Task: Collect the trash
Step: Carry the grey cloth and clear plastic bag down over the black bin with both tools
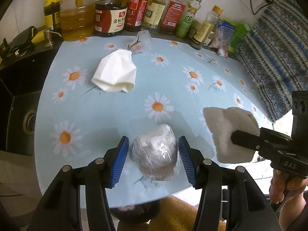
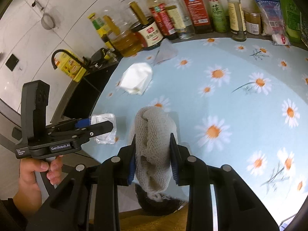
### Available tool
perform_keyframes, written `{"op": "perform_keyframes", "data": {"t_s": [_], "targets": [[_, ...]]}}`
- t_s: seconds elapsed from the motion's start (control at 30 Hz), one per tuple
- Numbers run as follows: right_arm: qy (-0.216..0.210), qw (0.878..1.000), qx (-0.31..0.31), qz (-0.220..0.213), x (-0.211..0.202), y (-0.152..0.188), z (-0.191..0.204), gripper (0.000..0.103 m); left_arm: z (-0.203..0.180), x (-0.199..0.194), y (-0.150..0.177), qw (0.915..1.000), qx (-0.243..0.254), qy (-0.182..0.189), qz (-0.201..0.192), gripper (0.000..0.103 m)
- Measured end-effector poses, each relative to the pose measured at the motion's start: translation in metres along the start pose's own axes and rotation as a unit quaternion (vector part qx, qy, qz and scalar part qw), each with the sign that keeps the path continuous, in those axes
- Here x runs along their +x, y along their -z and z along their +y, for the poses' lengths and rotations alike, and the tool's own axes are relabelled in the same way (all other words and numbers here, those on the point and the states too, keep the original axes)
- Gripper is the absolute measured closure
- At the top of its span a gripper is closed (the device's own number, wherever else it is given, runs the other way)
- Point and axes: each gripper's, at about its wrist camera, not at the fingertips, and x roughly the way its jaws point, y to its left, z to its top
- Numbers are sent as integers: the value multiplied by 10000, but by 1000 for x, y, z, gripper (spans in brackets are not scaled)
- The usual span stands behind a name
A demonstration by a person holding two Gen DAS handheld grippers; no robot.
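Note:
A crumpled plastic-wrapped wad (image 1: 154, 154) lies near the front edge of the daisy-print table (image 1: 173, 88). My left gripper (image 1: 153, 154) is open with its blue pads on either side of the wad, which also shows in the right wrist view (image 2: 105, 128). My right gripper (image 2: 153, 154) is shut on a grey knitted cloth (image 2: 154, 134), held just above the table; the cloth also shows in the left wrist view (image 1: 229, 132). A white crumpled tissue (image 1: 115, 73) lies further back. A clear plastic scrap (image 1: 143, 40) lies behind it.
A row of oil and sauce bottles (image 1: 109, 15) lines the table's back edge, with snack packets (image 1: 229, 32) at the back right. A black sink (image 1: 21, 96) is to the left. A dark bin (image 2: 157, 202) sits below the table's front edge.

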Motion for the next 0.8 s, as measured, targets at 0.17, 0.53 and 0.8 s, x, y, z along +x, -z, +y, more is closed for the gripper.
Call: {"op": "perform_keyframes", "data": {"t_s": [0.17, 0.53, 0.8], "targets": [[65, 10000, -18, -49, -1, 22, 27, 72, 10, -17, 23, 9999, 71, 145, -23, 52], [129, 9998, 150, -57, -1, 73, 68, 71, 22, -39, 70, 9986, 294, 421, 80, 52], [117, 9994, 317, 105, 8, 102, 77, 71, 34, -33, 102, 9975, 161, 579, 370, 52]]}}
